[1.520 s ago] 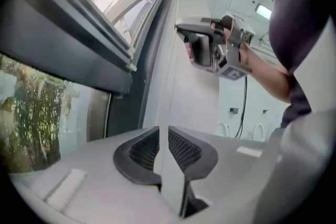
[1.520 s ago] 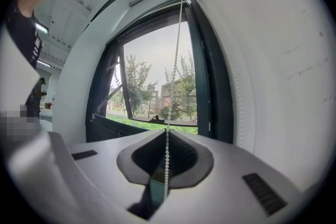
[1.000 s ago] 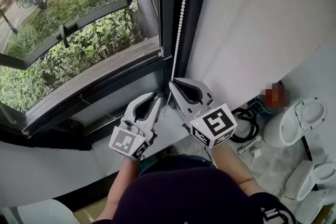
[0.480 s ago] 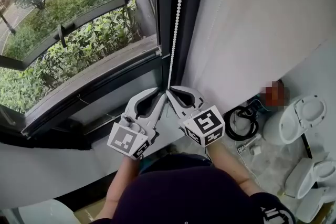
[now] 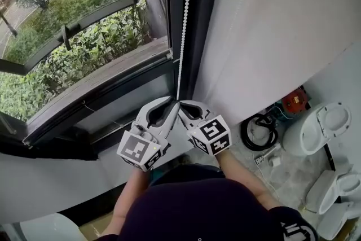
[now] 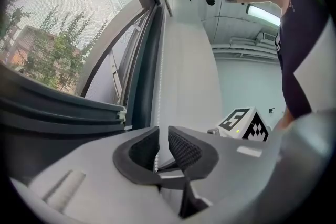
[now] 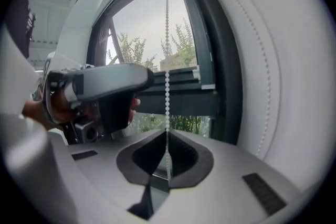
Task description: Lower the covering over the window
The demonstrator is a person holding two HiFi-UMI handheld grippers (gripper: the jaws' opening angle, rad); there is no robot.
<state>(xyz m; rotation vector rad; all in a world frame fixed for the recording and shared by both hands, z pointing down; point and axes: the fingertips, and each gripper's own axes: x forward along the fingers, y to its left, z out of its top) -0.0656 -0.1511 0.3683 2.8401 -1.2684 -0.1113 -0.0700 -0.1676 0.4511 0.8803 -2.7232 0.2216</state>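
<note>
A white bead chain (image 5: 185,20) hangs down in front of the dark window frame (image 5: 172,8). The white blind fabric (image 5: 271,25) hangs just to its right. My right gripper (image 5: 182,105) is shut on the chain at its lower end; in the right gripper view the chain (image 7: 167,76) runs straight down into the closed tips (image 7: 167,135). My left gripper (image 5: 171,105) sits right beside it on the left, pointing level. Its jaws (image 6: 163,131) stand slightly apart, with a strand of the chain (image 6: 156,161) in the gap and not pinched.
Glass panes (image 5: 79,20) with green shrubs outside fill the left. A white wall (image 5: 51,183) lies under the sill. On the floor at the right stand white toilets (image 5: 324,127), a black coiled hose (image 5: 258,134) and a red object (image 5: 293,102).
My right gripper has come down along the chain line until its tips sit beside the left gripper's. The left gripper has stayed where it was.
</note>
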